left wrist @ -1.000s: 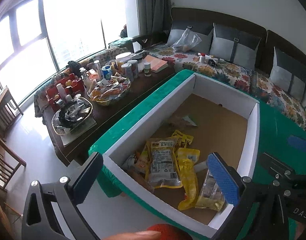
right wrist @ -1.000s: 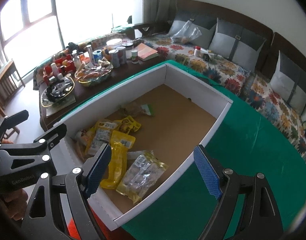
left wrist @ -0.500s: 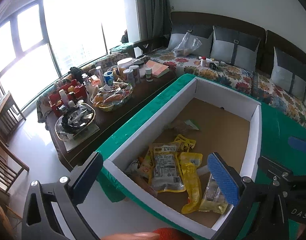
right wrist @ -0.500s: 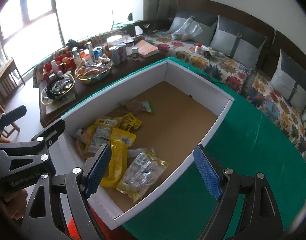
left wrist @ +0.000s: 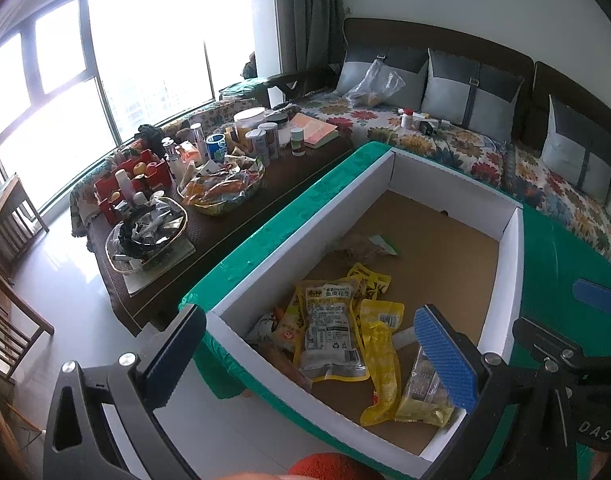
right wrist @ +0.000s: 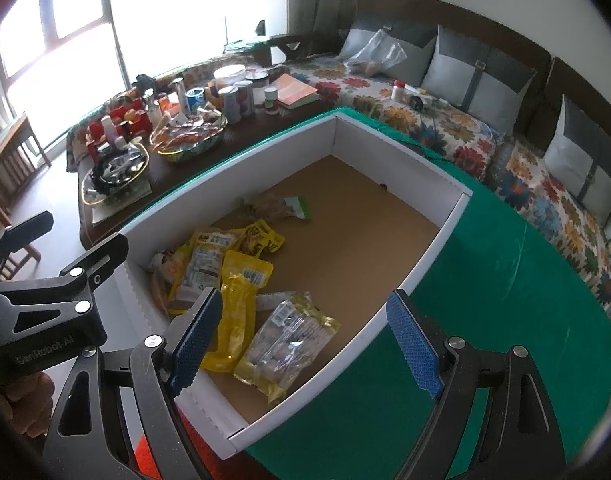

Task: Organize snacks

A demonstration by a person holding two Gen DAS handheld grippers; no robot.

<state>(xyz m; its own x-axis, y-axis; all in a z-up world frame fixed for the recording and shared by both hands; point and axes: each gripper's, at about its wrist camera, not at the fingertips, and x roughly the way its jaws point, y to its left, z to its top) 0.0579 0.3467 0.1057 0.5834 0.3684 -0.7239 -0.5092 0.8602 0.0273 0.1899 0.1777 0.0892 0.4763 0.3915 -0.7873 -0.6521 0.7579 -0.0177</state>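
A white-walled cardboard box [left wrist: 509,280] [right wrist: 429,248] sits on a green-covered table. Several snack packets lie in its near end: a peanut pouch [left wrist: 329,332] [right wrist: 203,264], a yellow packet [left wrist: 381,356] [right wrist: 237,308] and a clear bag with yellow trim [left wrist: 423,392] [right wrist: 285,344]. A greenish packet [left wrist: 365,246] [right wrist: 277,208] lies apart, further in. My left gripper [left wrist: 309,360] hovers open above the box's near left corner, nothing between its pads. My right gripper [right wrist: 301,340] hangs open over the clear bag, apart from it.
A dark coffee table [left wrist: 289,176] left of the box carries jars, cans, a basket of snacks [left wrist: 221,188] and a red caddy. A floral sofa [left wrist: 465,148] with grey cushions runs behind. Green cloth [right wrist: 505,300] lies right of the box. Wooden chairs [left wrist: 5,280] stand far left.
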